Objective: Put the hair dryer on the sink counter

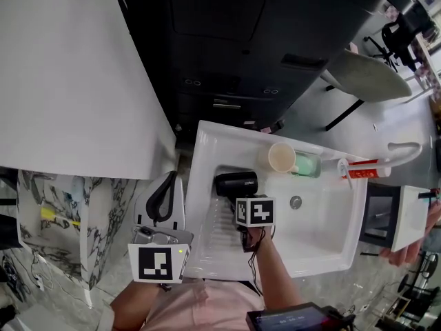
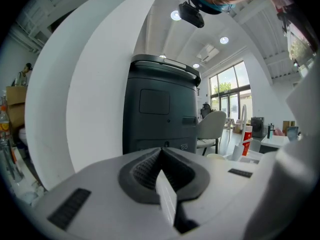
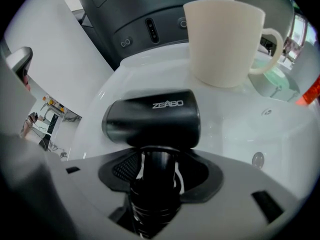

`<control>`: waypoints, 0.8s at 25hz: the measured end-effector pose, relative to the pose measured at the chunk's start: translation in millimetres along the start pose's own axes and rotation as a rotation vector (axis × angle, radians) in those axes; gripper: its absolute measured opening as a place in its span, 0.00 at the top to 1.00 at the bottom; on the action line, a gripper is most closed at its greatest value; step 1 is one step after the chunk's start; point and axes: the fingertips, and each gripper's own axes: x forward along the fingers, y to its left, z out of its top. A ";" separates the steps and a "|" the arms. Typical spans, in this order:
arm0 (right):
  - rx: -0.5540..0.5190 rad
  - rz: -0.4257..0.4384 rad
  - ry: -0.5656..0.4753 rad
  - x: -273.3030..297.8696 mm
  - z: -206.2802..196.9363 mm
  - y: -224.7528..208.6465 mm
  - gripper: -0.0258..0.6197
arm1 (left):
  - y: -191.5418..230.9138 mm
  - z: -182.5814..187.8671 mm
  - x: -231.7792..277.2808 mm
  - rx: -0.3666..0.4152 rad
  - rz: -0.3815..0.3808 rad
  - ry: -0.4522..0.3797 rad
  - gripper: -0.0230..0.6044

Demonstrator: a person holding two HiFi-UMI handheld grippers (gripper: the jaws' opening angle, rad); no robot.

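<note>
A black hair dryer (image 1: 236, 183) lies with its barrel on the left, ribbed part of the white sink (image 1: 207, 135), near the back rim. In the right gripper view its barrel (image 3: 152, 118) lies crosswise, and the handle runs down between the jaws. My right gripper (image 1: 241, 200) points steeply down at it. Thin white gaps show on both sides of the handle, so the pads (image 3: 125, 168) stand off it and the gripper (image 3: 155, 165) is open. My left gripper (image 1: 163, 185) hovers level, left of the sink, shut on nothing (image 2: 162, 176).
A cream mug (image 1: 282, 157) and a green soap dish (image 1: 308, 165) stand on the sink's back rim, with a red-and-white tube (image 1: 365, 169) and the faucet (image 1: 406, 147) to the right. The drain (image 1: 295, 202) is mid-basin. A dark grey machine (image 1: 227, 40) stands behind, and a white panel (image 1: 69, 74) at left.
</note>
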 end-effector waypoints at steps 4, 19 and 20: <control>0.000 0.010 0.006 -0.7 0.2 5.0 0.50 | 1.7 2.1 -2.8 0.000 0.001 -0.006 0.95; 0.009 0.028 -0.248 -81.2 28.6 15.0 0.51 | -13.3 18.8 -10.6 0.019 -0.041 -0.041 0.95; 0.005 0.042 -0.291 -94.5 34.0 20.5 0.51 | -15.8 21.8 -12.4 0.028 -0.046 -0.042 0.95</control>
